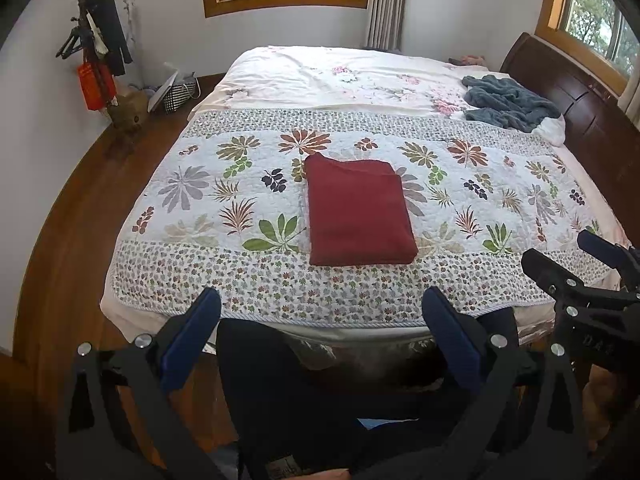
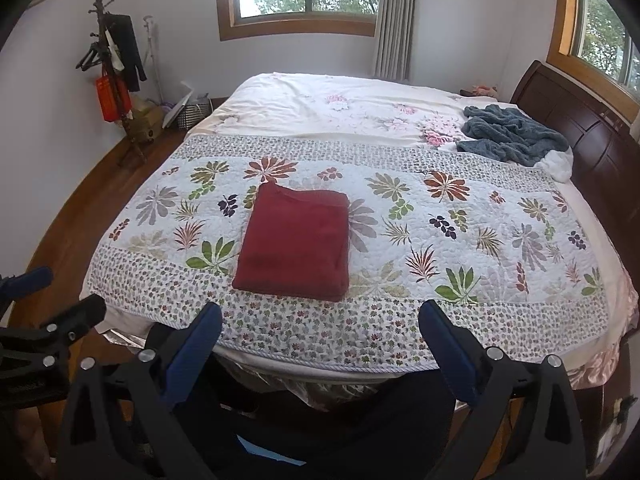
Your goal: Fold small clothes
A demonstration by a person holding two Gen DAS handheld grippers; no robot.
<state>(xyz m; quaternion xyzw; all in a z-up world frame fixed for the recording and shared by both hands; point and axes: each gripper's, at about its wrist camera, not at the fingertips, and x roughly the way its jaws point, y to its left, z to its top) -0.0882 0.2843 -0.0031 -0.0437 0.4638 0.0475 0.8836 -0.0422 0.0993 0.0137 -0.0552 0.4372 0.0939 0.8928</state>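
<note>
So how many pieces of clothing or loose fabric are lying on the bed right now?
2. A folded red garment lies on the leaf-print quilt near the foot; a crumpled blue-grey one sits by the headboard. Others may be hidden.

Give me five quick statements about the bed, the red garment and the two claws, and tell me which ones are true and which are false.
1. The red garment lies folded into a neat rectangle on the leaf-print quilt. True.
2. The left claw is clamped on the red garment. False: it is open and holds nothing, back at the near edge of the bed.
3. A rumpled blue-grey blanket lies near the dark wooden headboard. True.
4. The right claw is shut. False: its fingers stand wide apart, empty.
5. The red garment hangs on the coat rack. False: it rests flat on the quilt; the rack stands in the far left corner.
</note>
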